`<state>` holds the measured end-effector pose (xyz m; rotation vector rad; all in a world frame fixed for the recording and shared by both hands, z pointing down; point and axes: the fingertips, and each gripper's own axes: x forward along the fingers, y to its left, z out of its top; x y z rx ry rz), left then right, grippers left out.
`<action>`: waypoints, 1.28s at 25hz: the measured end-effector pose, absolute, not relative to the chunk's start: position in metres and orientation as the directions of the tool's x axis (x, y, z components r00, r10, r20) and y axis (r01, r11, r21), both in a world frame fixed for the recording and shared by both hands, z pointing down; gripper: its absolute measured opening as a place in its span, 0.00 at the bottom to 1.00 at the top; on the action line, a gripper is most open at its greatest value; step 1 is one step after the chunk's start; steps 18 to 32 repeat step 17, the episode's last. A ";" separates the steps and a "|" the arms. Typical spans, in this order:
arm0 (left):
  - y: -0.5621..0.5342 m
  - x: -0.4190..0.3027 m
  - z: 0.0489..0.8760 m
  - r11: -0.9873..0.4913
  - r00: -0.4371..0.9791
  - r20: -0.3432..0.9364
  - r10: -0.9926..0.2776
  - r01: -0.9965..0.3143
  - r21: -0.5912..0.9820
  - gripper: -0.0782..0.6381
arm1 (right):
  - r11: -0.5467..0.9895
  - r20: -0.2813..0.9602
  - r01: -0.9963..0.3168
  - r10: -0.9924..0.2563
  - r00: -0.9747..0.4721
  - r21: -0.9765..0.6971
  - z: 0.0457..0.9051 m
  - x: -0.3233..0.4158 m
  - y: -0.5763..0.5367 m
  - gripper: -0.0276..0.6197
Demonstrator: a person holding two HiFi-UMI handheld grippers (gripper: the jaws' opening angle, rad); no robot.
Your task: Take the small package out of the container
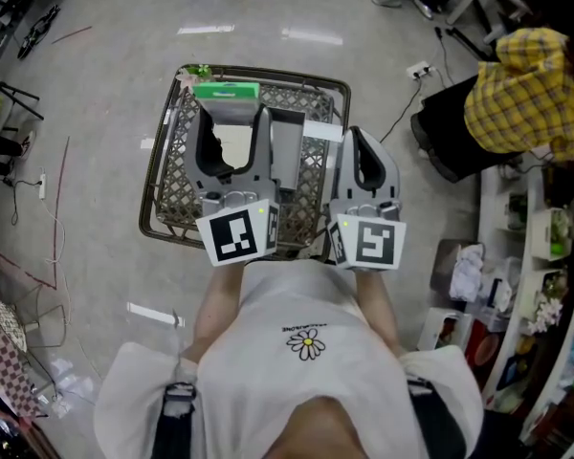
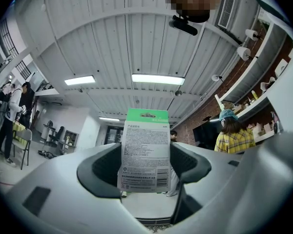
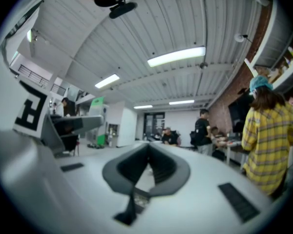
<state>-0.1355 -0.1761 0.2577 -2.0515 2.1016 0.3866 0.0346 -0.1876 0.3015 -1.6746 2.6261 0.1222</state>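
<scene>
The small package (image 1: pixel 226 91), a flat card with a green top edge, is held upright above the brown wire basket (image 1: pixel 163 170) on the floor. My left gripper (image 1: pixel 231 122) is shut on it. In the left gripper view the package (image 2: pixel 144 150) stands between the dark pads of the left gripper (image 2: pixel 145 167), printed side facing the camera, with the ceiling behind it. My right gripper (image 1: pixel 361 142) hovers over the basket's right rim. In its own view the right gripper (image 3: pixel 147 161) is shut with nothing between the jaws.
A person in a yellow plaid shirt (image 1: pixel 518 92) stands at the right beside shelves of goods (image 1: pixel 545 247). A power strip and cable (image 1: pixel 419 69) lie on the floor behind the basket. Chairs and clutter line the left edge (image 1: pixel 0 113).
</scene>
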 end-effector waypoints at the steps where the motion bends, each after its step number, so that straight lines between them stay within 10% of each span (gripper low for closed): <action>1: -0.176 -0.135 0.258 0.016 -0.034 -0.306 -0.951 -0.998 0.061 0.57 | 0.420 -0.064 -0.906 -0.904 -0.422 0.053 0.301 0.035 -0.187 0.09; 32: -0.171 -0.136 0.266 0.026 -0.040 -0.275 -0.961 -0.998 0.057 0.57 | 0.415 -0.060 -0.908 -0.906 -0.419 0.062 0.305 0.036 -0.184 0.09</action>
